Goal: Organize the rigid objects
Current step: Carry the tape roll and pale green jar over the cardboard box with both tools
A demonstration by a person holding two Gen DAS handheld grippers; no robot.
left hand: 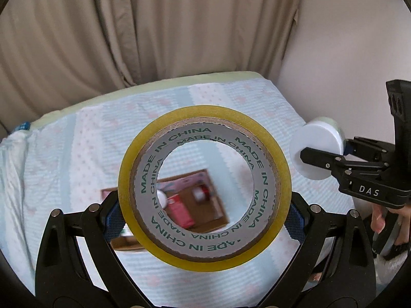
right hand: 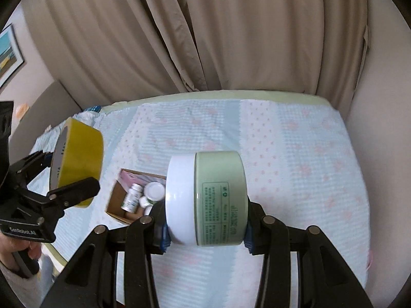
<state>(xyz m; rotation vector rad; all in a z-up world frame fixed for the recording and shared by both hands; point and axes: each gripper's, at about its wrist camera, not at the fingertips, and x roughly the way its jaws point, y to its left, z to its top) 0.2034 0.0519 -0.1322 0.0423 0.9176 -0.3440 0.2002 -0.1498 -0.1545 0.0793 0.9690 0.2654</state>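
The roll of yellow tape [left hand: 204,188] is held up in the air above the bed [left hand: 77,138], pinched across its outer rim by the left tongs [left hand: 204,220], whose blue-padded fingers [left hand: 114,220] press on it from either side; its flat face is turned to the left wrist camera, so the grey core printed with "MADE IN CHINA" reads as a ring. Through the hole of the roll the open cardboard box [left hand: 205,205] shows on the bed below, blurred, with something pink and something white inside. The right tongs [right hand: 205,227] grip a pale green jar [right hand: 221,197] with a white lid [right hand: 179,197]; the jar lies on its side between the pads, lid toward the box, one pad on the lid end and the other on the base end, its printed label facing up. From the right wrist view the box lies on the bed just left of the jar and partly hidden behind its lid, and in it stand a small white bottle [right hand: 132,196], a round white cap [right hand: 154,190] and a pink packet [right hand: 134,178] along its far wall. The tape hangs up and to the left of the box, the jar to its right, both clear of the blue-and-pink patterned bedcover. Beige curtains [right hand: 231,30] hang behind the bed's far edge, and a framed picture [right hand: 9,54] is on the wall far left of the box.
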